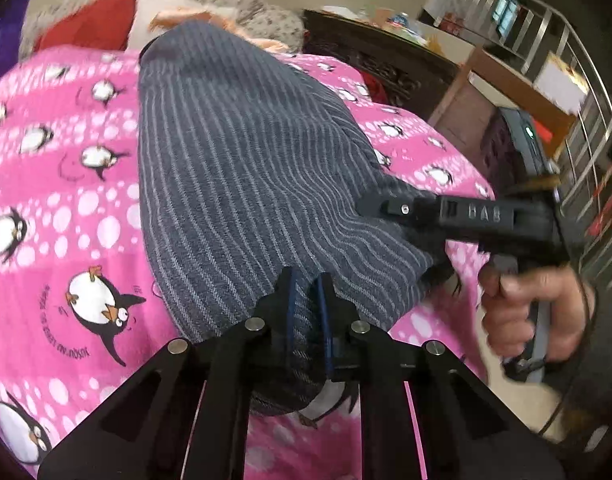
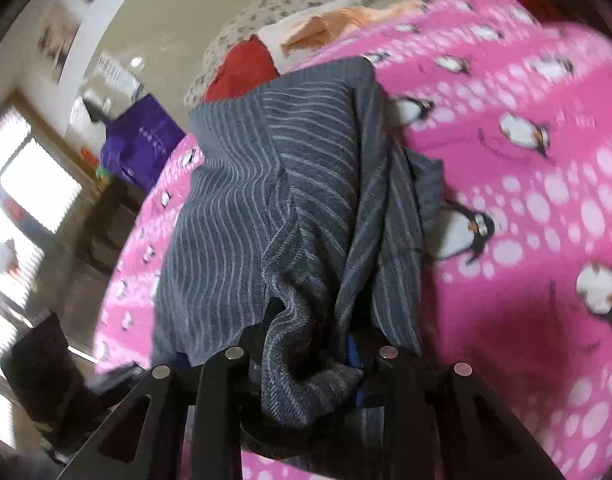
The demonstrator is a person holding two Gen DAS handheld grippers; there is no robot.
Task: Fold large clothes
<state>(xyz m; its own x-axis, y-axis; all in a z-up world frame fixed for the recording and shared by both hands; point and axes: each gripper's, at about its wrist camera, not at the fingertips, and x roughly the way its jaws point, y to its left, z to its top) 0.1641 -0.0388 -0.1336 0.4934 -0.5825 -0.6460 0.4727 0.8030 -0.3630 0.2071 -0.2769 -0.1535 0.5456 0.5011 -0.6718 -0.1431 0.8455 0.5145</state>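
A dark grey striped garment point(image 1: 242, 160) lies lengthwise on a pink penguin-print blanket point(image 1: 66, 208). My left gripper point(image 1: 308, 308) is shut on the garment's near edge. My right gripper point(image 1: 376, 206) shows in the left wrist view at the garment's right edge, held by a hand. In the right wrist view the garment point(image 2: 274, 184) is bunched and draped over my right gripper point(image 2: 310, 344), which is shut on a thick fold of it. Its fingertips are mostly hidden by cloth.
Red point(image 1: 94, 24), white and orange clothes point(image 2: 326, 24) lie beyond the garment's far end. A purple bag point(image 2: 142, 140) stands off the bed. Dark wooden furniture point(image 1: 386, 56) and a metal railing point(image 1: 586, 120) stand to the right.
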